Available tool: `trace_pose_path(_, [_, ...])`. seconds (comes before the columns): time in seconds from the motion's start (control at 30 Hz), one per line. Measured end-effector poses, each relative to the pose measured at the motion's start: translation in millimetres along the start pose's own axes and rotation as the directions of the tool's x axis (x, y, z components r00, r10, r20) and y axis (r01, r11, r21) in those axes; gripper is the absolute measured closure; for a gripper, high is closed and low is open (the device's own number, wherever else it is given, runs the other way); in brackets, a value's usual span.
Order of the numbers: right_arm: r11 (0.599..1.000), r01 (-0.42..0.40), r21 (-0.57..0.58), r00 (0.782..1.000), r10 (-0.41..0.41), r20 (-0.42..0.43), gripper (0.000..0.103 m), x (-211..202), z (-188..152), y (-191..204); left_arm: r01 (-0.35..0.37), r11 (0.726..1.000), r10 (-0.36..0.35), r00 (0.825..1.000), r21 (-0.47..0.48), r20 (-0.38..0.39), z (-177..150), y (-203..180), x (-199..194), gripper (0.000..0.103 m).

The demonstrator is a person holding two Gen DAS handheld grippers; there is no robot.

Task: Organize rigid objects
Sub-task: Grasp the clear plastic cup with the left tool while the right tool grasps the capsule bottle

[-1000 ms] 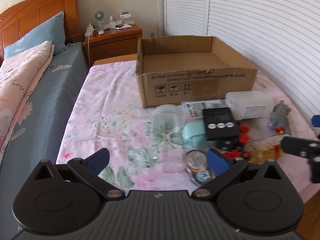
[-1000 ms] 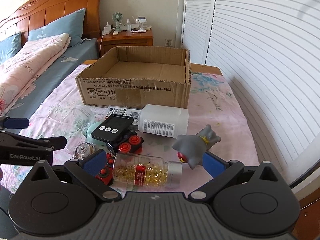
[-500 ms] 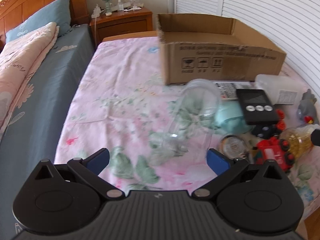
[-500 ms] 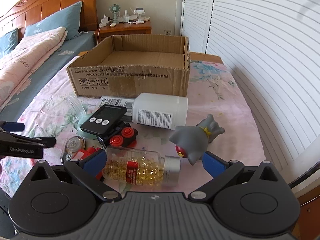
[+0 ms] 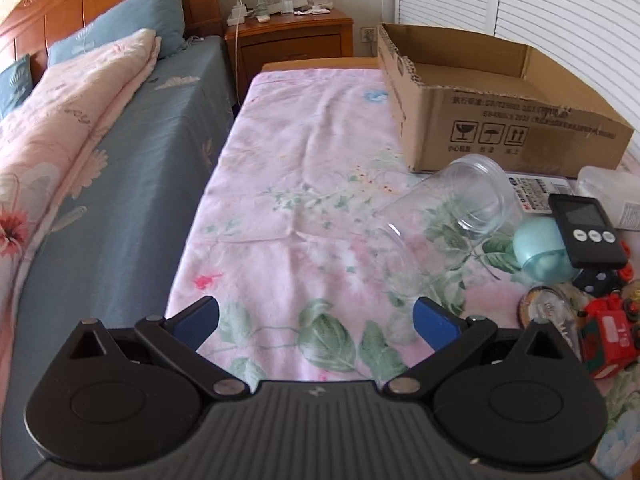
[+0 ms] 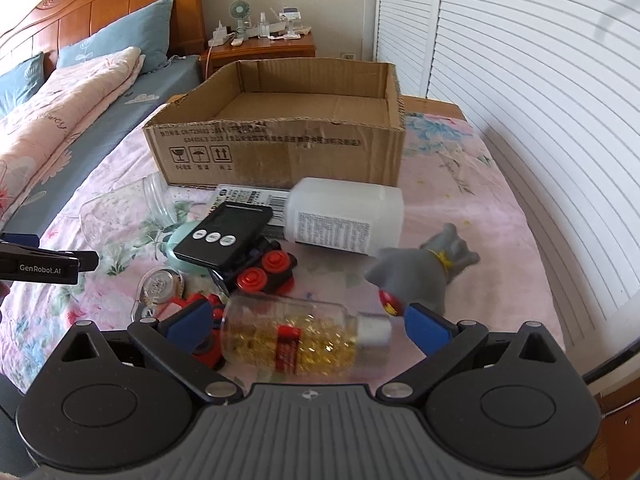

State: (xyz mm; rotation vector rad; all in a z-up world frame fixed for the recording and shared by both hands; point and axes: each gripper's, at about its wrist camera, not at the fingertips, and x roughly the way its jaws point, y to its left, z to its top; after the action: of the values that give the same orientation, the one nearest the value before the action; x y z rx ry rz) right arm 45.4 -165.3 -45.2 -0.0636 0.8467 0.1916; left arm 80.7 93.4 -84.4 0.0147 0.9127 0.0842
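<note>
An open, empty cardboard box (image 6: 280, 136) stands at the back of the floral table; it also shows in the left wrist view (image 5: 500, 120). In front of it lie a clear jar (image 5: 444, 220) on its side, a black timer (image 6: 224, 236), a white bottle (image 6: 344, 216), a grey toy animal (image 6: 420, 268), a black toy with red knobs (image 6: 264, 272) and a bottle of yellow capsules (image 6: 304, 340). My left gripper (image 5: 316, 318) is open, its right pad just short of the jar's base. My right gripper (image 6: 306, 326) is open around the capsule bottle, above it.
A teal round object (image 5: 540, 248), a round tin (image 5: 540, 308) and a red toy train (image 5: 608, 328) lie by the timer. A bed with blue sheet (image 5: 120, 168) runs along the left. A nightstand (image 5: 288, 44) stands behind. White louvered doors (image 6: 520, 80) line the right.
My left gripper has swung left and closer to the clear jar, which now lies ahead to the right. My right gripper has moved forward and down over the capsule bottle.
</note>
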Motion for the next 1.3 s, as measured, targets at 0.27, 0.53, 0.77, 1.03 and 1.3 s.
trace_pose_path(0.27, [1.000,0.020,0.018,0.999,-0.019,-0.026,0.000,6.1,-8.3,-10.0,0.099,0.995,-0.099,0.995,0.024,0.003,-2.7,-15.0,-9.3,0.001])
trace_pose_path(0.53, [0.998,0.047,0.052,0.997,-0.044,-0.060,0.000,4.0,-24.7,-29.0,0.061,0.997,-0.061,0.998,0.039,-0.004,8.4,-19.3,6.2,0.001])
trace_pose_path(0.77, [0.999,0.012,0.045,0.997,-0.009,-0.071,0.000,9.5,-34.2,-40.4,0.040,0.999,-0.041,0.999,-0.032,-0.035,11.9,-2.8,9.9,0.001])
trace_pose_path(1.03, [0.999,0.006,-0.035,0.998,-0.008,-0.065,0.000,18.6,-38.0,-36.2,0.182,0.981,-0.183,0.983,-0.061,-0.012,22.2,-33.6,-4.9,0.001])
trace_pose_path(1.3, [0.998,-0.012,-0.064,0.999,0.009,-0.040,0.000,18.0,-41.1,-37.8,0.139,0.987,-0.137,0.990,-0.084,0.030,40.5,-58.7,8.9,0.001])
